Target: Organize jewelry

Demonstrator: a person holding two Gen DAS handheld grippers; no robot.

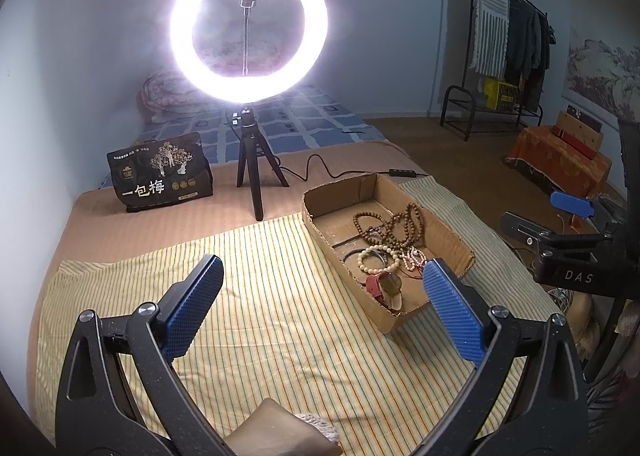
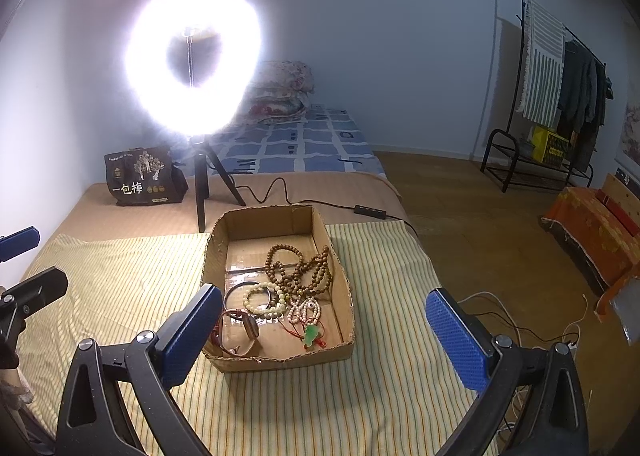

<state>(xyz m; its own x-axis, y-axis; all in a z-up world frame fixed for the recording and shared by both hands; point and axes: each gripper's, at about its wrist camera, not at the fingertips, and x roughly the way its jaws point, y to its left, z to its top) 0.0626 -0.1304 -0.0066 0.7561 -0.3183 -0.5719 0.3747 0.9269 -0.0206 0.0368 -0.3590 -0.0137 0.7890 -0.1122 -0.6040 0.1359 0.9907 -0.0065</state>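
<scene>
A shallow cardboard box [image 1: 452, 232] [image 2: 340, 268] sits on the striped cloth [image 1: 260, 276] [image 2: 120, 280]. Inside lie brown bead strands [image 1: 394, 224] [image 2: 304, 268], a pale bead bracelet [image 1: 376, 258] [image 2: 264, 300], a white-and-pink bead string [image 2: 306, 308], a green pendant on red cord [image 2: 311, 334], a dark bangle [image 2: 236, 290] and a red-strapped watch [image 1: 384, 284] [image 2: 244, 330]. My left gripper [image 1: 322, 268] hovers open over the cloth, left of the box. My right gripper [image 2: 322, 296] is open too, its fingers straddling the box's near end from above. Nothing is between either pair of fingers.
A lit ring light [image 1: 248, 26] [image 2: 192, 56] on a small tripod [image 1: 256, 176] stands behind the box, its cable [image 2: 280, 192] trailing right. A dark printed bag [image 1: 160, 172] [image 2: 140, 176] rests at the back left. The bed edge drops to the floor on the right.
</scene>
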